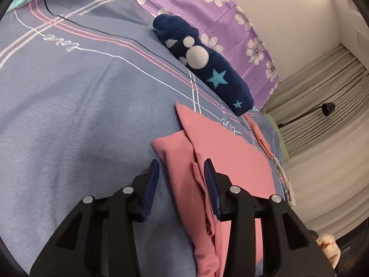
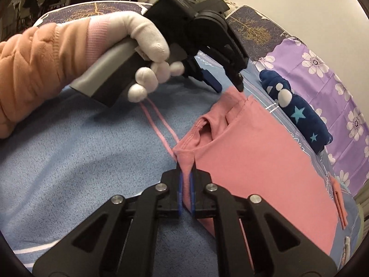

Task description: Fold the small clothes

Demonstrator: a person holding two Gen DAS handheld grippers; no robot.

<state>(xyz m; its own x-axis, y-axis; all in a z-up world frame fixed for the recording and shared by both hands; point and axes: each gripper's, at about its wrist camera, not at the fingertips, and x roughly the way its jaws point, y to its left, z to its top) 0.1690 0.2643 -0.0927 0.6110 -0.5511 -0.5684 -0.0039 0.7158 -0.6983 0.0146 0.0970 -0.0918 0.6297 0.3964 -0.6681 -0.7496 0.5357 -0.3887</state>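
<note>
Closest to my right camera, the right gripper (image 2: 186, 173) is clenched on a corner of the pink garment (image 2: 253, 161). A narrow strip of pink cloth is squeezed between its two blue pads, and this pinched corner is drawn up to a point just beside the two pink stripes printed on the blue bedsheet (image 2: 69, 161).

The pink garment lies on the bedsheet, mostly flat, with a small opening with a stitched edge just beyond the pinched corner. Its broad part spreads away from the right gripper toward the far side of the bed.

The left gripper (image 1: 182, 180) is released: its blue fingers (image 1: 211, 184) stand apart and no cloth is pressed between them. In the left camera it hangs over a bunched edge of the pink garment, and some folds of cloth show in the gap under the fingers. In the right camera I see it at the far corner of the garment, with one black tip touching or nearly touching the cloth; I cannot tell which. A hand in a white glove (image 2: 147, 53) with an orange sleeve holds its handle.

Beyond the pink garment lies a dark blue plush cloth (image 1: 205, 64) with white dots and light blue stars, rolled up and apart from the garment. Behind it is a purple sheet with white flowers (image 1: 219, 11).
</note>
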